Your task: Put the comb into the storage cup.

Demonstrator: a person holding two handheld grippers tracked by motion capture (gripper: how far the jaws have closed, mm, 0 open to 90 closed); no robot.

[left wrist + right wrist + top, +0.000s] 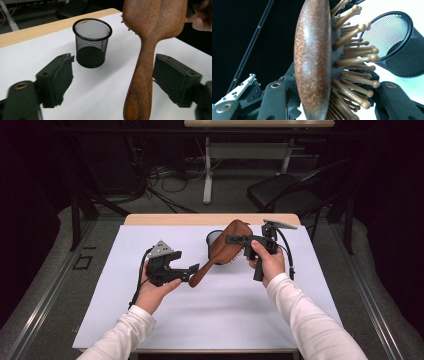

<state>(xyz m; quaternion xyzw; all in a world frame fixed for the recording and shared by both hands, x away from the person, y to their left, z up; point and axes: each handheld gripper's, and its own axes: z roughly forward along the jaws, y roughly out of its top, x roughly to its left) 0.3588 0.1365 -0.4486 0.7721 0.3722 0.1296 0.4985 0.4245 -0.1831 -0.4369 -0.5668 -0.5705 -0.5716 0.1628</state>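
The wooden hairbrush (pixel 225 251) is hanging in the air, its head clamped in the right gripper (pixel 239 240), its handle lying between the left gripper's (pixel 189 272) wide-standing jaws, which are not pressing on it. A black mesh cup (pixel 92 42) is standing just beyond both grippers, behind the brush. Everything is sitting over a white table (pixel 210 315); beyond it a dark chair (pixel 287 192) and floor cables (pixel 165 180) are showing.

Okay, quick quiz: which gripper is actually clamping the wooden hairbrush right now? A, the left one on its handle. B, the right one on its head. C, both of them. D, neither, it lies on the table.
B: the right gripper is shut on the head of the wooden hairbrush, while the left gripper has its jaws apart around the handle, not touching it.
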